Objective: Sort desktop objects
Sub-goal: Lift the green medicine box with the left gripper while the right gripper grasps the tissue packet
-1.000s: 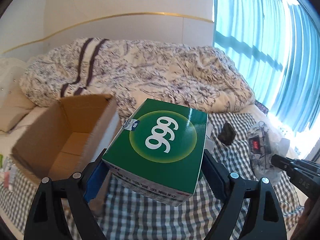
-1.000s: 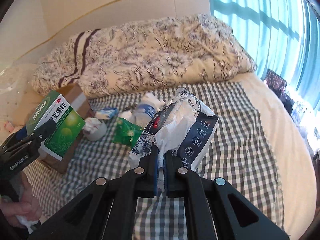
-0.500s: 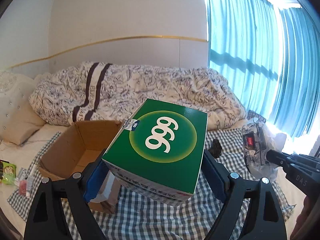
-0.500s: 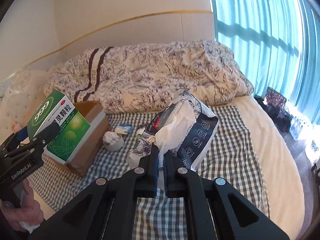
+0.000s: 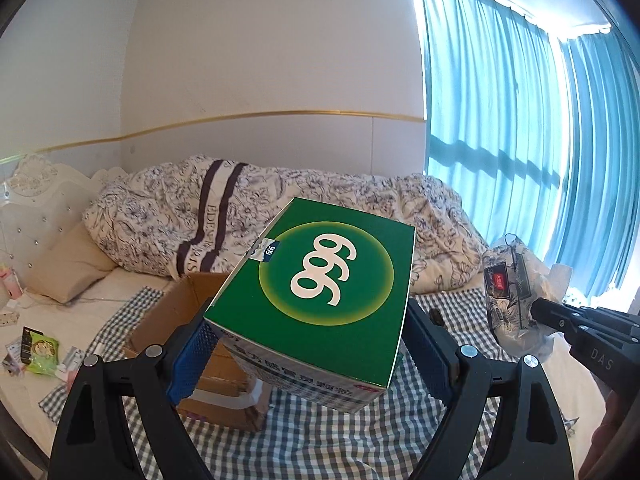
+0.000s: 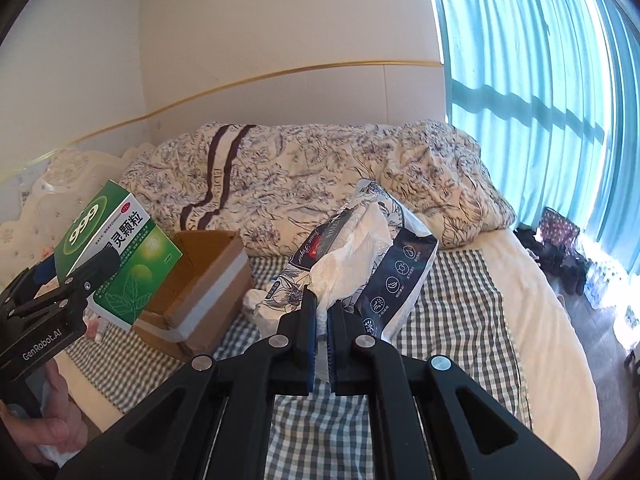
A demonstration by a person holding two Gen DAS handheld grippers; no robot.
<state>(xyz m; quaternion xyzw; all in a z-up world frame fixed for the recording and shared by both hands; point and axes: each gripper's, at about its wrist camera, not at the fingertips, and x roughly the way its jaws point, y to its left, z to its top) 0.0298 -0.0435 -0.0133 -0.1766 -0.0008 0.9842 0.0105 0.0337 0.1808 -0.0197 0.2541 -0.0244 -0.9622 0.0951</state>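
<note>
My left gripper (image 5: 304,336) is shut on a green medicine box (image 5: 316,296) marked 999, held in the air above the checked cloth. The same green box (image 6: 116,264) shows at the left of the right wrist view, just left of the open cardboard box (image 6: 200,280). In the left wrist view that cardboard box (image 5: 188,320) lies behind and below the green box, partly hidden by it. My right gripper (image 6: 322,316) is shut on a soft tissue pack (image 6: 360,264) with white tissue sticking out of it. That pack (image 5: 512,300) hangs at the right of the left wrist view.
A checked cloth (image 6: 452,304) covers the bed, with a crumpled floral duvet (image 6: 320,172) behind it. Small packets (image 5: 36,352) lie at the bed's left edge by a pillow (image 5: 68,268). Blue curtains (image 6: 540,80) hang on the right. A hand (image 6: 52,432) holds the left gripper.
Both grippers have risen with their loads, so the bed and cardboard box now sit lower and farther away. The small items on the cloth are now hidden behind the tissue pack.
</note>
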